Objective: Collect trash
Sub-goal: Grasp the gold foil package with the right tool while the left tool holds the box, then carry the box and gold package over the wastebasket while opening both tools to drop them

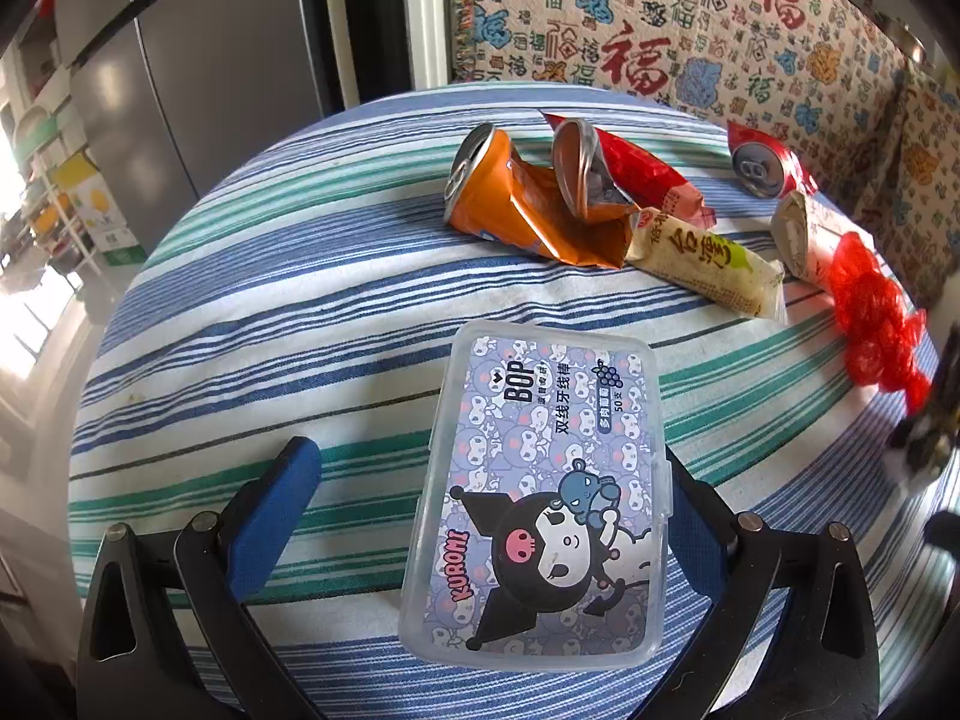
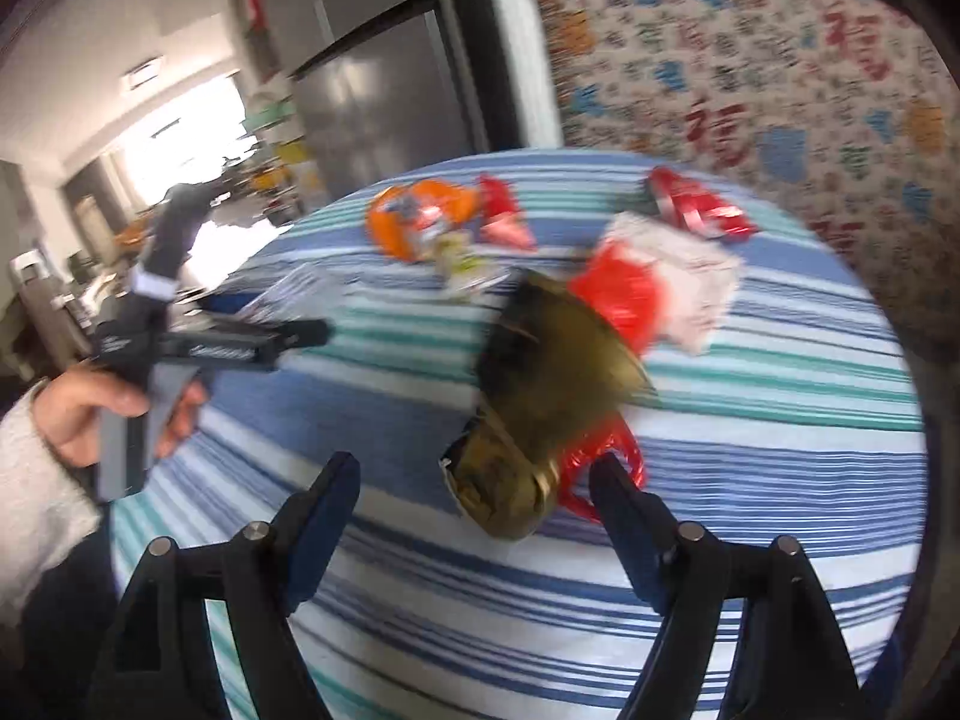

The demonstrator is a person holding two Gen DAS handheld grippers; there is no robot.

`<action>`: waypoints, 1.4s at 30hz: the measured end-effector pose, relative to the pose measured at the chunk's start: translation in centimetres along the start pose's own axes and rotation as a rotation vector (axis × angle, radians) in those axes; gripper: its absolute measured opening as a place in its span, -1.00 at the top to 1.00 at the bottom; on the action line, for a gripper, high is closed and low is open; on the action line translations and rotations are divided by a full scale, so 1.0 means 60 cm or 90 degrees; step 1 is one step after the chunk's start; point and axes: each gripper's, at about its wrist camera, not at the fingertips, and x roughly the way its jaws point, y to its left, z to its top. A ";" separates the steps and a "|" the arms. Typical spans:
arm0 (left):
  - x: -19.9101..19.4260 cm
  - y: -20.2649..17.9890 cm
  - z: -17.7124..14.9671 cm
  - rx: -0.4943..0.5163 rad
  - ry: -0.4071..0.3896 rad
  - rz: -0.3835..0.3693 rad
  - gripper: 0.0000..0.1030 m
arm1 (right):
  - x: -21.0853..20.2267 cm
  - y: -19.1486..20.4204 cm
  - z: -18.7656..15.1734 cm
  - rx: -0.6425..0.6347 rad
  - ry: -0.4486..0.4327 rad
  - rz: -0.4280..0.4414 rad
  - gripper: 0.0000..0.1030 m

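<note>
In the left wrist view my left gripper point(image 1: 489, 480) is open over the striped table, with a clear Kuromi floss-pick box point(image 1: 537, 492) lying between its blue pads, nearer the right one. Beyond lie a crushed orange can point(image 1: 510, 198), a red wrapper point(image 1: 642, 174), a white snack wrapper point(image 1: 702, 267), a red can point(image 1: 765, 165), a paper roll point(image 1: 804, 234) and red netting point(image 1: 870, 312). In the blurred right wrist view my right gripper point(image 2: 474, 480) is open, with a dark gold crumpled wrapper point(image 2: 540, 396) just ahead between the fingers. The left gripper shows there point(image 2: 312, 333), held by a hand.
The round table point(image 1: 270, 324) has a blue, green and white striped cloth and drops off at the left edge. A sofa with a patterned cover point(image 1: 690, 30) stands behind it. A grey fridge point(image 1: 198, 78) stands at the back left.
</note>
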 end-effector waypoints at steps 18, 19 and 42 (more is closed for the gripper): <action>0.000 0.000 0.000 0.002 0.000 -0.002 -0.99 | -0.030 0.084 -0.012 -0.125 -0.001 -0.036 -0.57; -0.001 0.000 -0.002 0.009 0.000 -0.007 -0.99 | -0.016 0.085 -0.012 -0.128 0.013 -0.042 -0.57; -0.023 0.027 -0.016 0.067 0.009 -0.052 -0.70 | 0.061 0.109 0.028 -0.122 0.048 -0.035 0.07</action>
